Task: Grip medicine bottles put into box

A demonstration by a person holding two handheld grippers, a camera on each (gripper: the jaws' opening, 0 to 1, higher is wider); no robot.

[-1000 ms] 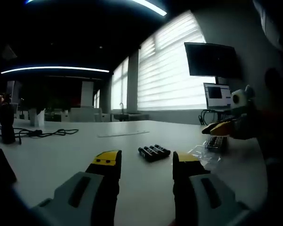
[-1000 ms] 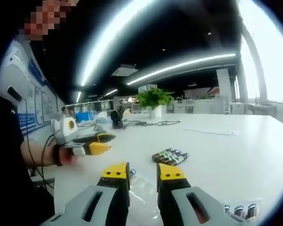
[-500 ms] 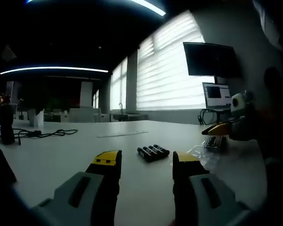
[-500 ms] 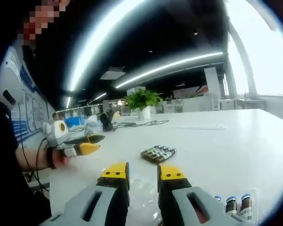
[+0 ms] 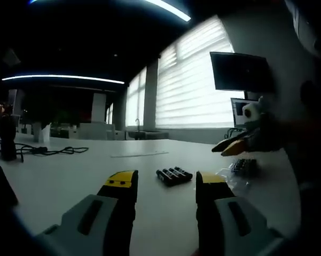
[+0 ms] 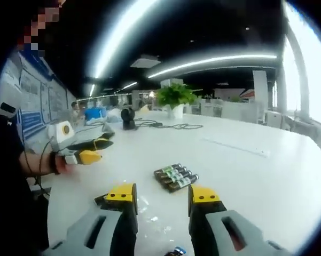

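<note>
medicine bottles [image 6: 175,178] lie side by side in a short row on the white bench [image 6: 267,181], just ahead of the right gripper [image 6: 163,194] and a little to its right, apart from its tips. this gripper hangs above the bench with its jaws spread wide and nothing between them. a clear plastic bag [image 6: 149,210] lies crumpled under its jaws, and one more bottle cap [image 6: 176,252] shows close below. in the left gripper view the same row of bottles [image 5: 173,174] lies just ahead, between the jaws of the left gripper [image 5: 165,184], which is also released and empty. the right gripper [image 5: 232,146] hovers off to its right over a bag [image 5: 237,173].
</note>
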